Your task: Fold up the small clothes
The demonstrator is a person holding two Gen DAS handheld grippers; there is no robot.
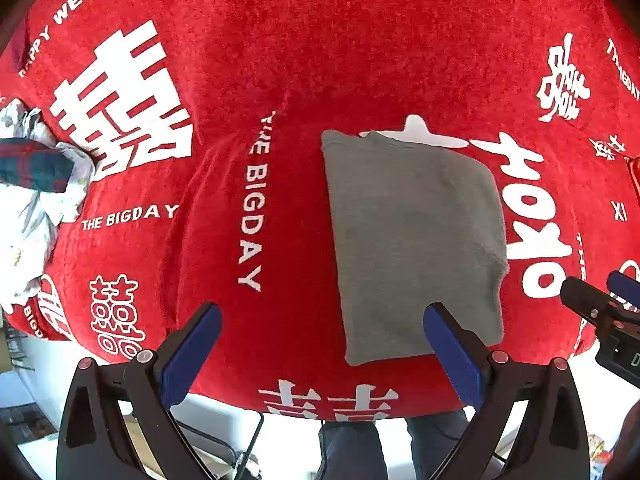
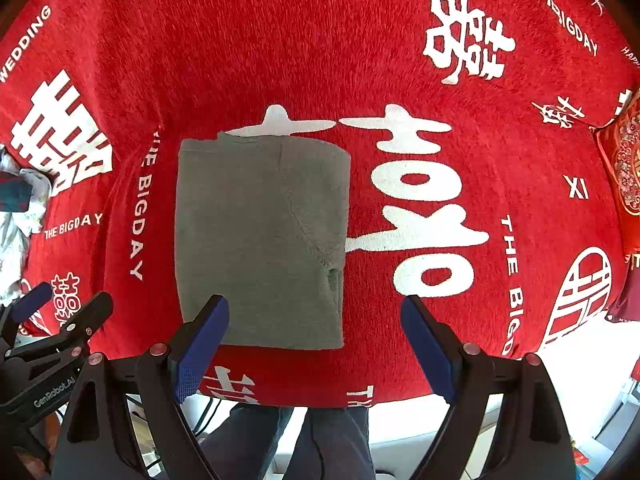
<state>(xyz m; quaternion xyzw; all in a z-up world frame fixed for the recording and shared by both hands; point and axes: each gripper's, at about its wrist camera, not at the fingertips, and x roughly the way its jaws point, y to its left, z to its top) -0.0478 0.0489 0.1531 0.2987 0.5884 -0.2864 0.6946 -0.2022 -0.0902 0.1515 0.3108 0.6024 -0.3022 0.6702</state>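
Note:
A grey garment lies folded into a flat rectangle on the red printed cloth; it also shows in the right wrist view. My left gripper is open and empty, held above the cloth near the garment's lower left corner. My right gripper is open and empty, held above the garment's near edge. The right gripper also shows at the right edge of the left wrist view, and the left gripper at the left edge of the right wrist view.
A pile of other clothes, white patterned and dark plaid, lies at the far left of the cloth. A red patterned cushion sits at the right edge. The table's near edge and a person's legs are below.

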